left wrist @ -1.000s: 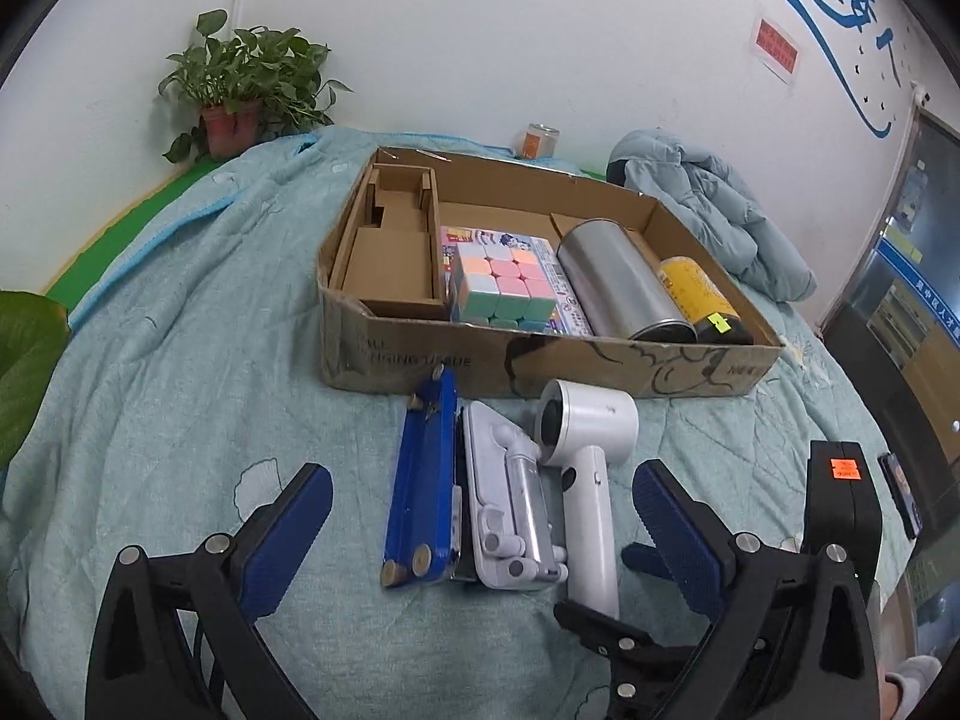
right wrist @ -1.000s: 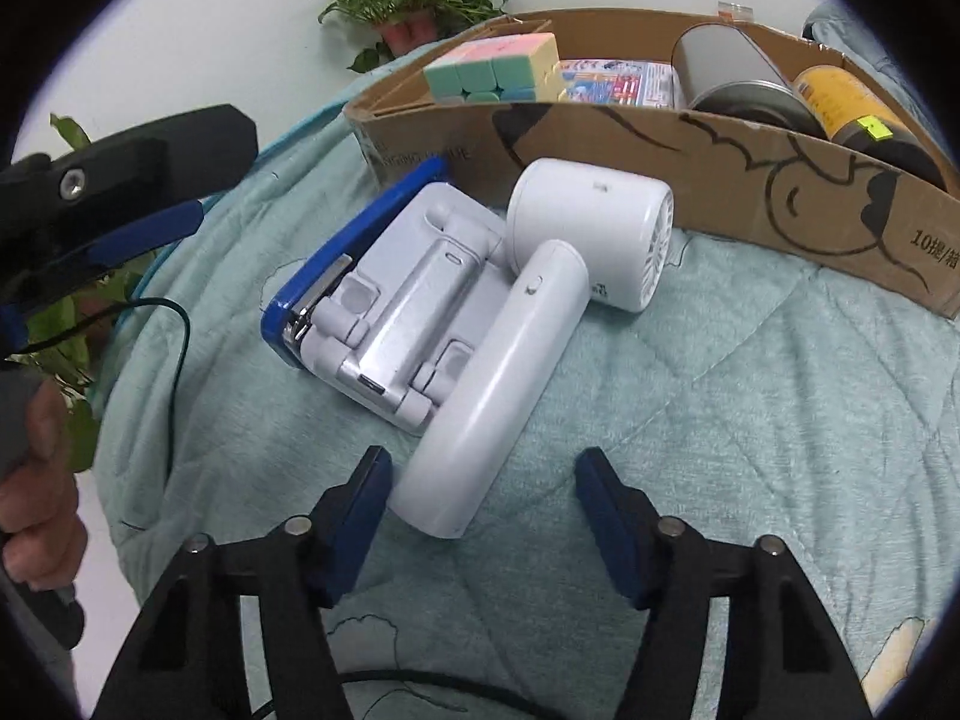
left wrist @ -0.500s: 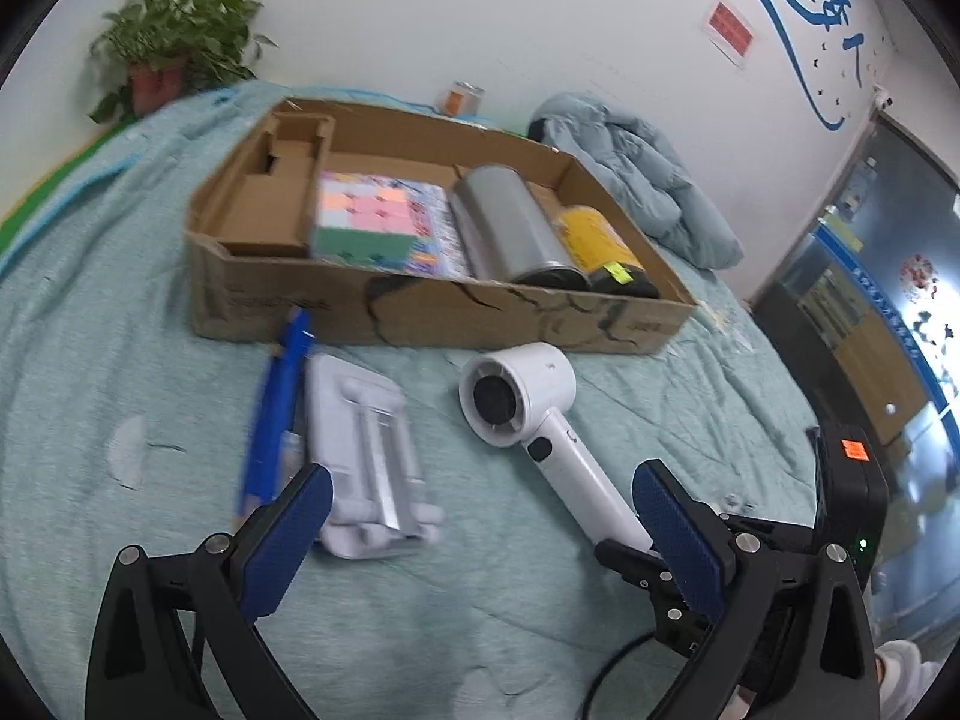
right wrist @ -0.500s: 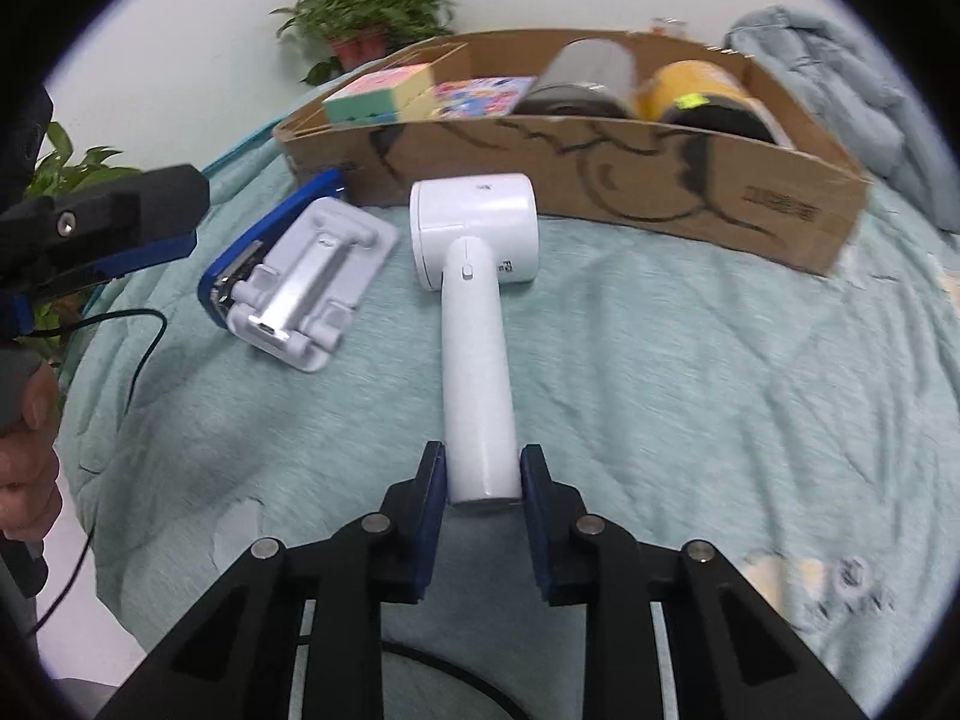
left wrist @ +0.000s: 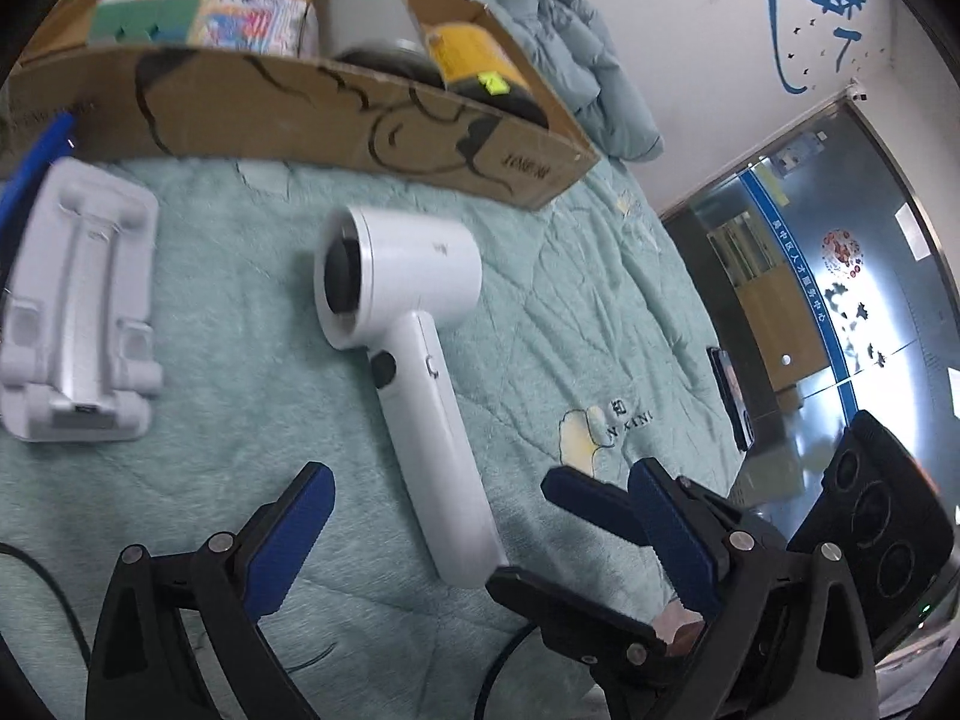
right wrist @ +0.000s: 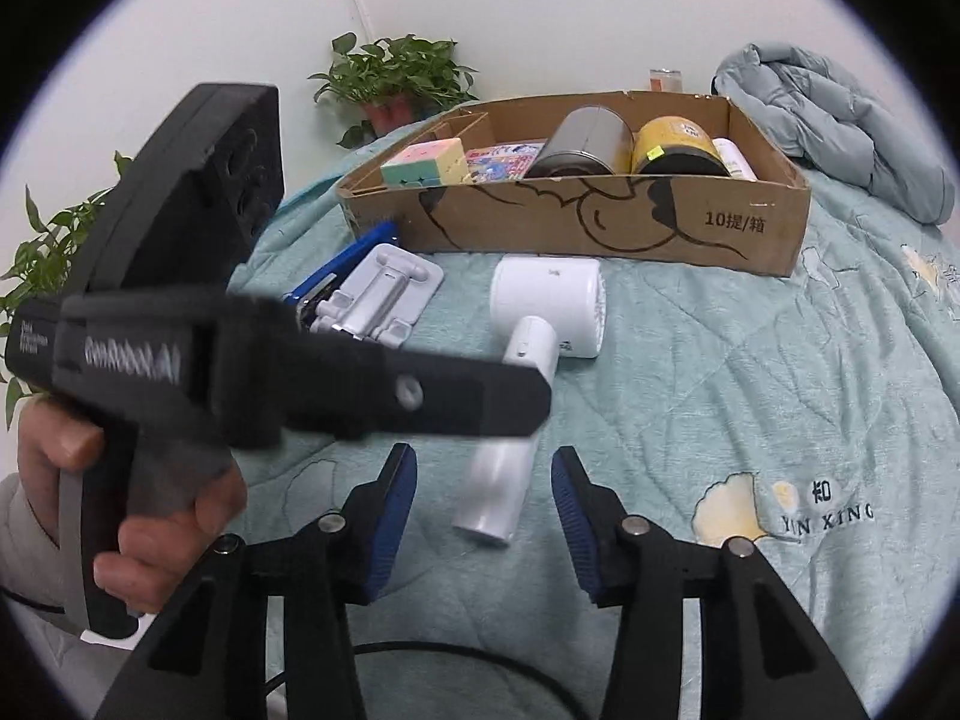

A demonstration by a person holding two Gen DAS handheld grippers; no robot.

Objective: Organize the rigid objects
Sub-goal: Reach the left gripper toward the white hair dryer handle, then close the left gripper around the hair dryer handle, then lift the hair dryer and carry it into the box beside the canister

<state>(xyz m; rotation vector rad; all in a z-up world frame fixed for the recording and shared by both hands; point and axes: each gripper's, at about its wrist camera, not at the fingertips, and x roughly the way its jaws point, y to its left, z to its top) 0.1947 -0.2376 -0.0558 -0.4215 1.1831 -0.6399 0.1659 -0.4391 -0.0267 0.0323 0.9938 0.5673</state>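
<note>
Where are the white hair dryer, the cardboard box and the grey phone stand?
white hair dryer (left wrist: 414, 276): left wrist view, on its barrel.
cardboard box (right wrist: 600, 222): right wrist view, on its front wall.
grey phone stand (left wrist: 78, 312): left wrist view, on its central arm.

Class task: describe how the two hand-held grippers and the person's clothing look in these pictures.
Both grippers have black angular frames with silver screws and ribbed blue pads: left gripper, right gripper. The left one's black body carries white lettering, blurred here. A black cable trails below. The hand shows a light sleeve.
</note>
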